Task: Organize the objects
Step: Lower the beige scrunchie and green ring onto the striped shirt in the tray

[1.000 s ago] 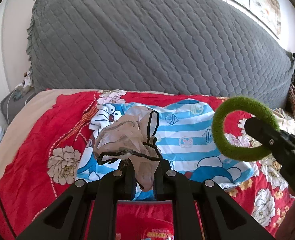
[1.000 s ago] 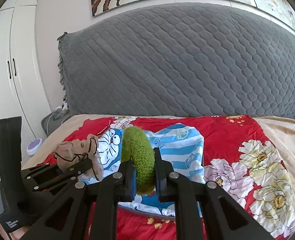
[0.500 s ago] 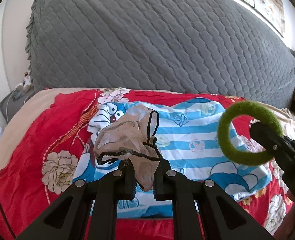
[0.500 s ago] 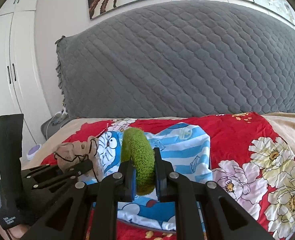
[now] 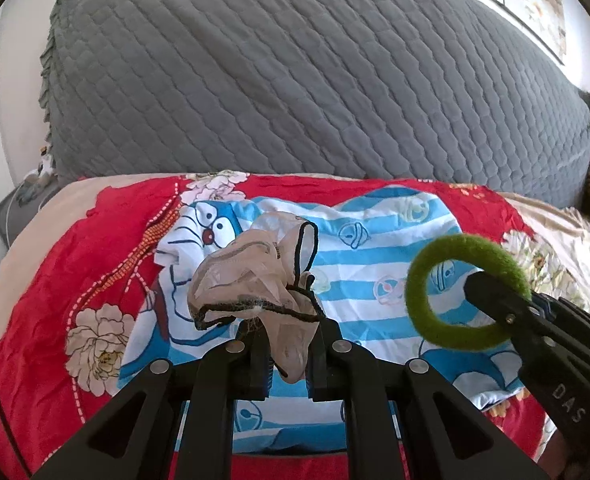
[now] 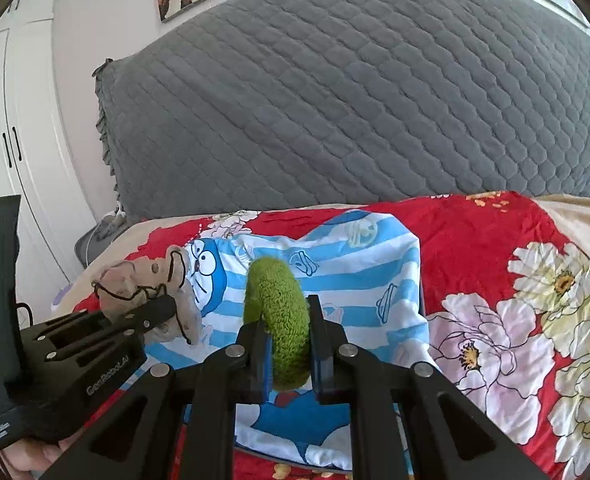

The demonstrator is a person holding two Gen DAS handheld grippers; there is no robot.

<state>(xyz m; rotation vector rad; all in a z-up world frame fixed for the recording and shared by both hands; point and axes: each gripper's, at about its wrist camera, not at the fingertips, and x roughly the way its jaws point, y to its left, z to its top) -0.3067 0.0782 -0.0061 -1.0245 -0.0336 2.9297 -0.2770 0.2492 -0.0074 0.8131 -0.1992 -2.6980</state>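
Both hands have dropped a bit toward the bed (image 5: 35, 300) over the last second, and the blue striped cartoon shirt (image 5: 375, 280) now fills more of each view. My read: they're coming down to set their things on or near that shirt, so this is the approach bit of the tidying, nothing put down yet.

Left claw (image 5: 287, 360) is squeezed tight on a crumpled beige stocking (image 5: 247, 284) with dark trim, which bunches up above the jaws and hangs clear of the bedding. Right claw (image 6: 289, 354) is clamped just as tight on a fuzzy green ring (image 6: 277, 312), held upright on its edge over the shirt, not touching it as far as I can tell.

Room-wise: the two claws are close side by side, so a sideways drift could snag the stocking on the ring. The grey quilted headboard (image 5: 315, 80) is well back. Loads of open red flowered blanket (image 6: 515, 300) to the right, and the bed's left edge isn't far.
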